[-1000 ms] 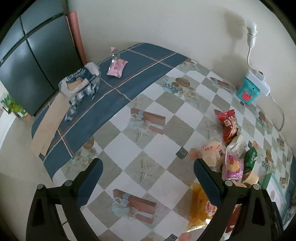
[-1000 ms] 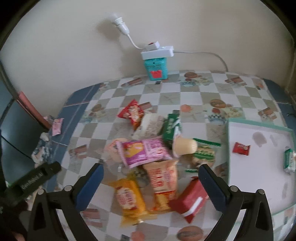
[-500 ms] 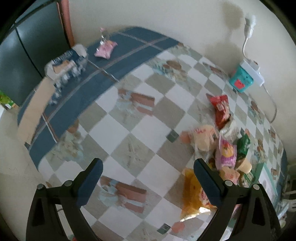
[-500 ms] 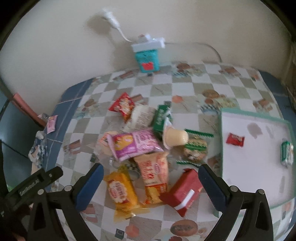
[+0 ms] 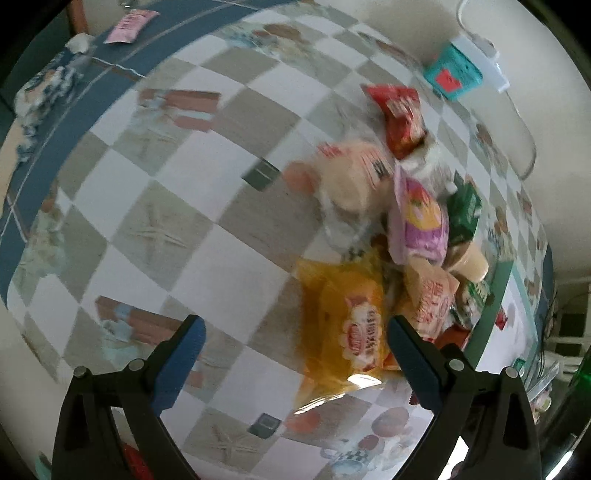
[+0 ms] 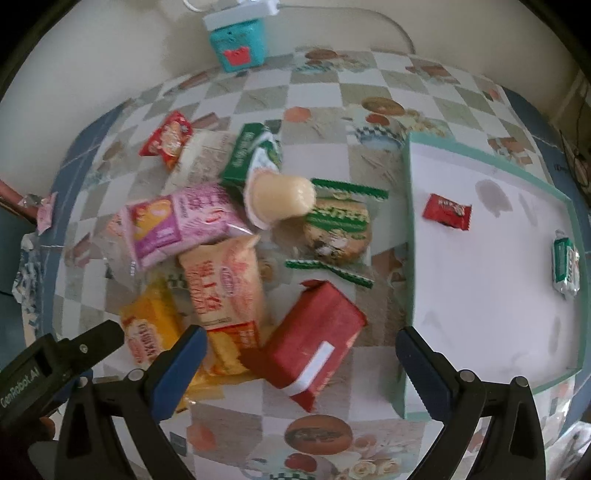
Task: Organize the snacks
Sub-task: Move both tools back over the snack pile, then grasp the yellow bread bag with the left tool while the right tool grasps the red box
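Note:
A heap of snack packets lies on the checked tablecloth. In the right wrist view my right gripper (image 6: pixel 299 339) is open above a red box (image 6: pixel 314 339); beyond it lie an orange packet (image 6: pixel 225 284), a pink packet (image 6: pixel 177 225), a jelly cup (image 6: pixel 280 197), a green-wrapped cookie (image 6: pixel 338 229) and a yellow packet (image 6: pixel 147 332). A white tray with a teal rim (image 6: pixel 410 258) at the right holds a small red candy (image 6: pixel 447 211) and a green packet (image 6: pixel 565 266). My left gripper (image 5: pixel 295 332) is open, hovering over the yellow packet (image 5: pixel 351 325), which sits near its right finger.
A teal box (image 6: pixel 238 48) with a white power strip stands against the back wall. A small pink packet (image 5: pixel 131 27) and a crumpled blue wrapper (image 5: pixel 48 85) lie on the blue border at the table's far left. The left gripper's body (image 6: pixel 48 369) shows at the lower left.
Both grippers have come lower and closer to the snack heap. The left one swung right towards the yellow packet; the right one closed in over the red box. Both stayed open.

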Tool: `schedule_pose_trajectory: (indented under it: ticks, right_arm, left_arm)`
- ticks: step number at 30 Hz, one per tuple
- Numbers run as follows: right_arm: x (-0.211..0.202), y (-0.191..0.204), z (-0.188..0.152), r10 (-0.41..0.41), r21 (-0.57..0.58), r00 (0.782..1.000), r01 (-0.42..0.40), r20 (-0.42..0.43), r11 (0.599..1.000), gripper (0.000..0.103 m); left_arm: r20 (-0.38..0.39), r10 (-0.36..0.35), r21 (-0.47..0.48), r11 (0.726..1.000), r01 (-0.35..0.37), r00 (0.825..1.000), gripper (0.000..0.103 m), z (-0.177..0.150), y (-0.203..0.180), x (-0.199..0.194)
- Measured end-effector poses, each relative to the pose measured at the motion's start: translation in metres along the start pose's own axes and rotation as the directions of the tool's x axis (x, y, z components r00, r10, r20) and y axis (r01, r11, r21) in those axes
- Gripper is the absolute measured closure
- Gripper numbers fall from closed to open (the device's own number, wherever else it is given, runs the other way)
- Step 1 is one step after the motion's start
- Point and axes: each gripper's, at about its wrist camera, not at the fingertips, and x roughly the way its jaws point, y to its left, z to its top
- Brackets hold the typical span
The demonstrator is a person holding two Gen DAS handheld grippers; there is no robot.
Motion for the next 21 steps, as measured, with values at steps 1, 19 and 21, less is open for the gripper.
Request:
schedule_pose_trajectory:
  ticks: [1,19,21]
  right_arm:
    - [0.0,-0.005,0.0,-0.021,0.008,1.0,0.021,-0.002,1.0,0.0]
    - [-0.008,-0.027,-0.001,0.011,0.111,0.999,-0.015,0.039,0.994,0.004]
    - [-0.008,-0.025,-0.003,0.061,0.126,0.998,-0.065,0.035,0.99,0.008]
  left_arm:
    - [-0.007,0.009,0.009,1.0,-0.009,1.0,0.005,-0.001,-0.004,0.003]
    - [-0.097,0.023,0.072,0.997,-0.016,0.995,0.051,-0.016,-0.037,0.041]
    - [-0.098,0.022,0.066,0.998,-0.016,0.995,0.051,-0.016,-0.036,0.042]
